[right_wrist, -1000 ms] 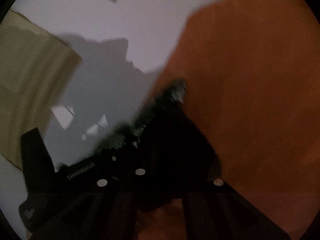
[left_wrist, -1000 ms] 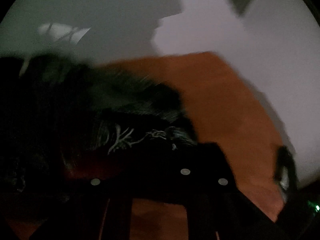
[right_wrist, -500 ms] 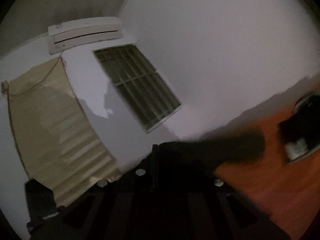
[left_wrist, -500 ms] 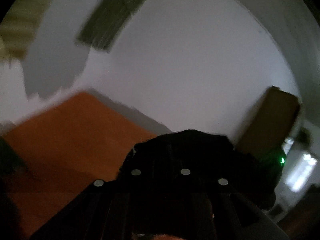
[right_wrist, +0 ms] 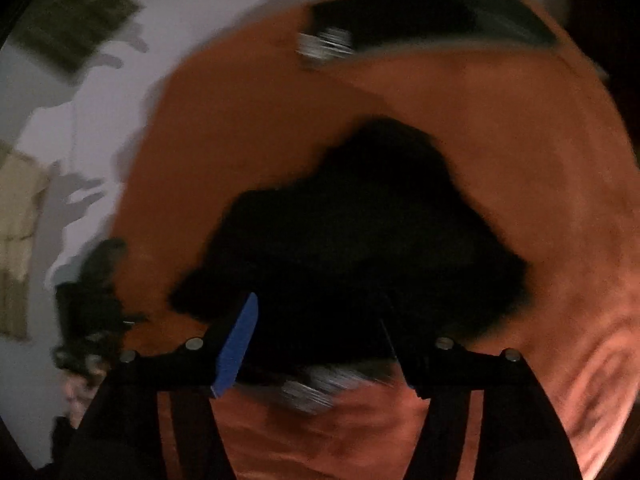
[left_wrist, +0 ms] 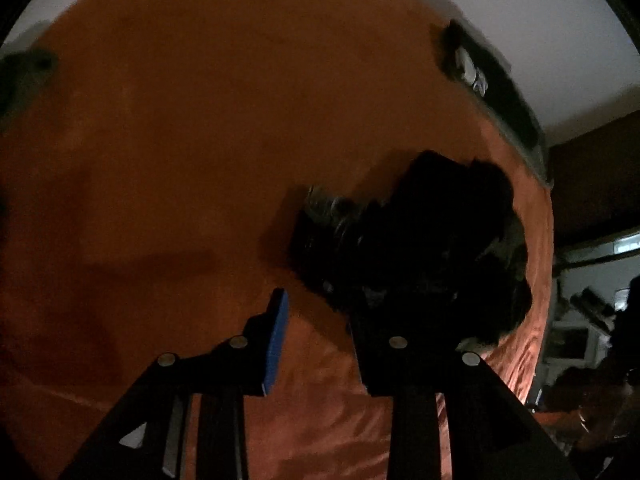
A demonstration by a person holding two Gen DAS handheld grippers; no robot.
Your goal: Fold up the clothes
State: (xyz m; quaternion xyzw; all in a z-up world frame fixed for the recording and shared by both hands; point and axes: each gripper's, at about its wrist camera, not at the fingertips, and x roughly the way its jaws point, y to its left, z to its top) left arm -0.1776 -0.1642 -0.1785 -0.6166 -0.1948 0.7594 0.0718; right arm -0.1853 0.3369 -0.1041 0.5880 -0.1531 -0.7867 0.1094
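Note:
A dark, crumpled garment (left_wrist: 420, 240) lies in a heap on the orange bedsheet (left_wrist: 180, 140), right of centre in the left wrist view. My left gripper (left_wrist: 320, 312) is open and empty, its blue-padded left finger (left_wrist: 276, 340) over bare sheet, its right finger at the heap's near edge. In the right wrist view the same garment (right_wrist: 360, 220) fills the centre. My right gripper (right_wrist: 324, 320) is open just above its near edge, with cloth showing between the fingers. The view is blurred.
A second dark item (left_wrist: 488, 80) with a pale label lies along the bed's far edge; it also shows in the right wrist view (right_wrist: 400, 20). A white wall (right_wrist: 80, 100) stands behind the bed. Room clutter (left_wrist: 592, 320) lies off the right side.
Both grippers were shut on dark cloth and swung up toward the walls. Now both are open, pointing down at the bed, and the garment lies in a heap on the sheet.

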